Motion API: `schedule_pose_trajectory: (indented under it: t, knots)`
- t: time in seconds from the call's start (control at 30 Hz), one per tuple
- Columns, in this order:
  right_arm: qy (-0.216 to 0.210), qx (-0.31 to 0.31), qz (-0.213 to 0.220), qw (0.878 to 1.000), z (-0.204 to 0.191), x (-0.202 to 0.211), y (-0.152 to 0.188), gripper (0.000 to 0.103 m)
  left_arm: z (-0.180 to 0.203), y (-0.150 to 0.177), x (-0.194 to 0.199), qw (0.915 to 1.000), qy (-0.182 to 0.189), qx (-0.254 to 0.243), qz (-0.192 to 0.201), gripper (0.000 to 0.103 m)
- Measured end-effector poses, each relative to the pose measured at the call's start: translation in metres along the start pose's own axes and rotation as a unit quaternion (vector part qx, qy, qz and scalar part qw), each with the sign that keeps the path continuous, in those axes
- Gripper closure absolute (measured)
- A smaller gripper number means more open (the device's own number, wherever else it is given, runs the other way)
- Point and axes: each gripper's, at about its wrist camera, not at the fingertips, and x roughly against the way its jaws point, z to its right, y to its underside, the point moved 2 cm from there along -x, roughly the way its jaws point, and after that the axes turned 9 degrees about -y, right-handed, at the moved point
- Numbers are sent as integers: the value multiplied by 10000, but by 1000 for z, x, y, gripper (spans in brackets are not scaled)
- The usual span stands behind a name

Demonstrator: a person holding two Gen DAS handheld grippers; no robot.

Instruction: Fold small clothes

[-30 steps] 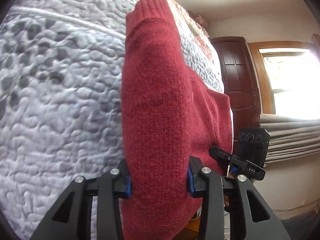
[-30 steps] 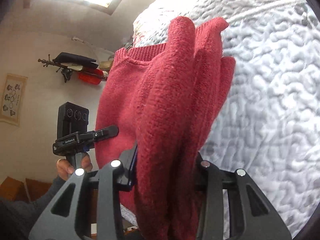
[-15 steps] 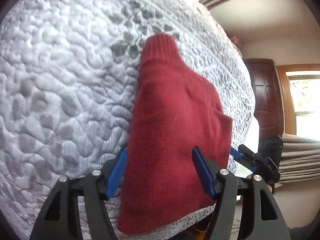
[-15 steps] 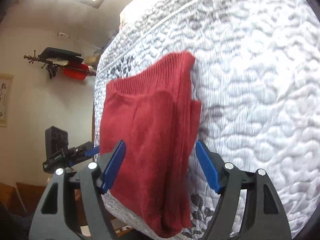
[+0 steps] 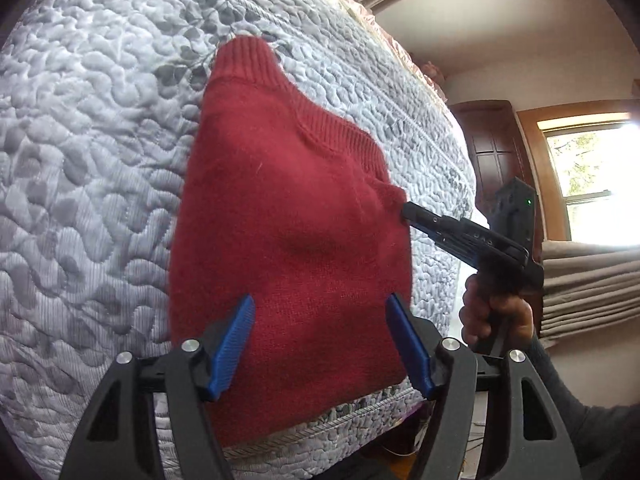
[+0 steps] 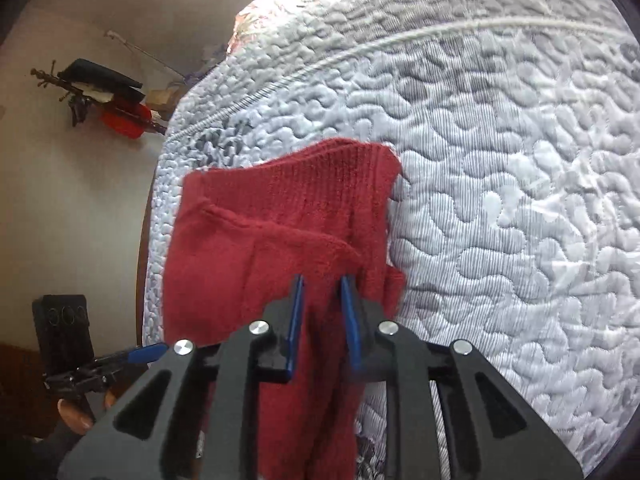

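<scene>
Here, a white and grey quilted mattress (image 5: 80, 160) is filling most of both views, its corded edge running along the near side. A folded dark red knitted sweater (image 5: 288, 240) is lying flat on it, close to that near edge. In the left wrist view its long axis is running away from the camera, with a ribbed cuff pointing to the far end and the wider body sitting toward the near mattress edge; a ribbed band is crossing the upper right part. In the right wrist view the ribbed end is likewise lying at the far side.

The left hand-held gripper (image 5: 320, 344) is hovering over the sweater's near part with its blue pads spread wide apart, gripping nothing. The right hand-held gripper (image 6: 322, 320) is pinching a raised fold of the sweater near its right side, its blue pads standing close together with red knit between them. In the left wrist view a hand (image 5: 496, 312) is gripping that black tool's handle.
</scene>
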Motion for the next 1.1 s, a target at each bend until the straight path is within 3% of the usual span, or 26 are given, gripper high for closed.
schedule_pose_trajectory:
  t: [0.07,0.17,0.27,0.33,0.37,0.47,0.57,0.7,0.77,0.83,0.87,0.9,0.97,1.03,1.07,1.1]
  knots:
    - [-230,143,-21,9996,-24,17,12,83,4,3,17,9998,48,-29,170,29]
    - [-533,257,-517,9969,-50,5,44,83,4,12,25,9998,131,-13,130,28]
    - [-291,91,-778,9965,-38,-22,67,83,-5,19,10,9999,74,130,-59,28]
    - [20,-35,-779,9970,-16,-31,75,100,-16,21,-8,9992,-16,333,-199,28]
    - [100,-126,-759,9970,-5,-35,76,103,-22,21,-17,9987,-19,432,-272,28]
    - [67,-287,-693,9972,0,-23,76,103,-23,23,-24,9981,-40,535,-305,28]
    - [-35,-125,-444,9989,-21,7,79,84,-11,27,-3,9989,83,441,-141,27]
    - [-274,-33,-709,9971,-37,11,107,83,-15,46,9,9989,-23,453,-91,22]
    - [-4,-47,-898,9960,-30,-2,123,83,-27,56,-3,9973,-228,630,-303,22]
    - [339,-171,-870,9955,-13,-11,127,96,-36,64,-20,9957,-354,696,-499,22]
    - [485,-259,-811,9952,-4,-12,127,87,-39,67,-27,9948,-487,698,-566,22]
    - [543,-420,-766,9947,1,-9,127,67,-40,68,-30,9938,-603,706,-606,22]
    - [571,-409,-653,9954,-6,4,127,67,-35,70,-25,9922,-796,748,-593,21]
    - [848,-57,-561,9948,-30,26,128,66,-21,74,-3,9919,-900,737,-512,10]
    - [979,59,-545,9937,-44,38,129,50,-10,79,15,9919,-1027,669,-327,8]
    - [1140,145,-520,9920,-59,50,131,27,3,85,38,9908,-1255,508,-74,4]
